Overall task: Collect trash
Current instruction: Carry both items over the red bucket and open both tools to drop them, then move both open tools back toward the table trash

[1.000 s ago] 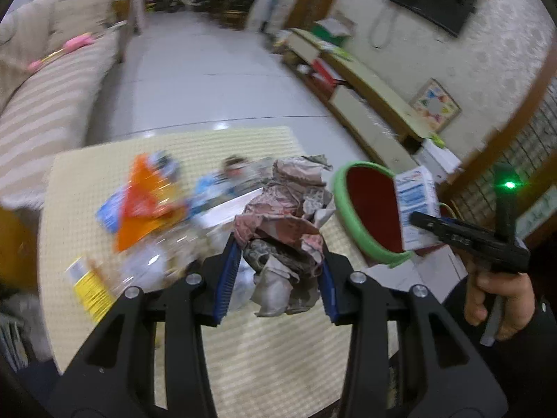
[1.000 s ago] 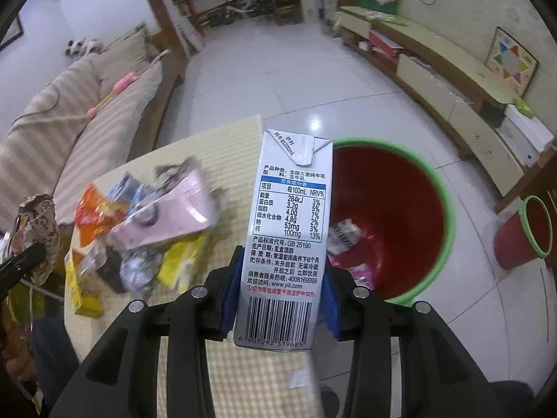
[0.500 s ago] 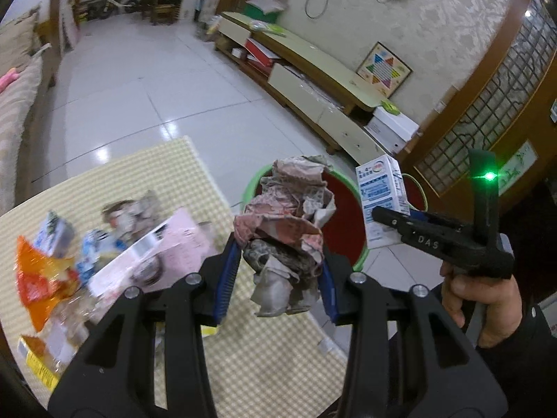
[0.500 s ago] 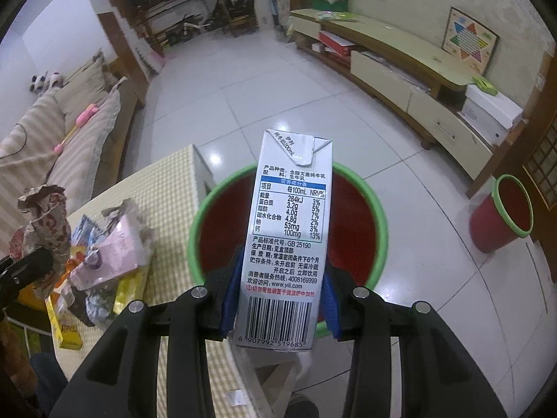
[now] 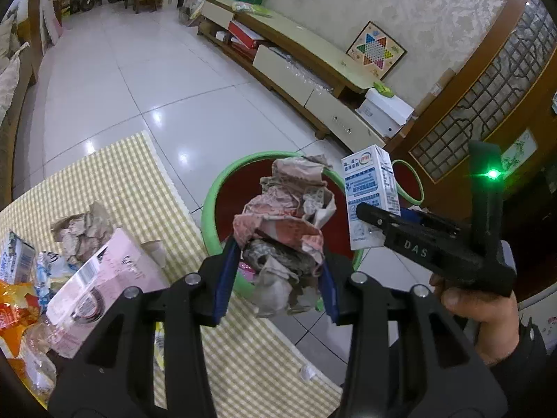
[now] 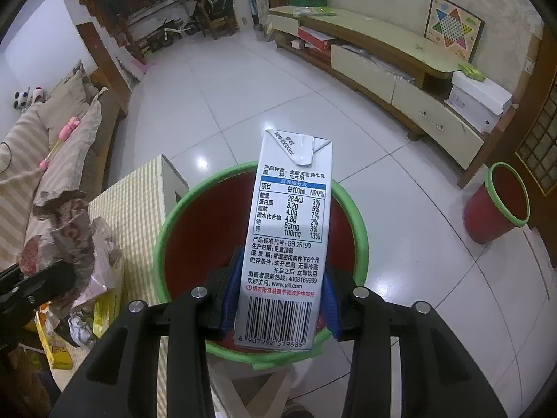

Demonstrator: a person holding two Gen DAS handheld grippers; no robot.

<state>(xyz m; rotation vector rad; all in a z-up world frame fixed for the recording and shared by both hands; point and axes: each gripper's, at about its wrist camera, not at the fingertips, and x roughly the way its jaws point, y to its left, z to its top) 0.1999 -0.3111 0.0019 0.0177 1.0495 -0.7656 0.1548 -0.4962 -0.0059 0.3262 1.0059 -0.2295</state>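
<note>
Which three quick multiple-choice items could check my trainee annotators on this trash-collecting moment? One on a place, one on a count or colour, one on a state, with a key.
1. Where is the milk carton?
A. Lying on the checked tablecloth
B. Held above the near red bin
C. Standing on the long low cabinet

2. How many red bins with a green rim are in view?
A. One
B. Two
C. Three

3. What is the state of the left gripper?
A. Shut on a crumpled paper wad
B. Open, with nothing between its pads
C. Shut on an orange wrapper

Key: 1 B, the right gripper clamps the carton over the mouth of the near red bin. 2 B, a second bin stands on the floor further off. 3 A, the blue pads press the crumpled paper wad on both sides.
</note>
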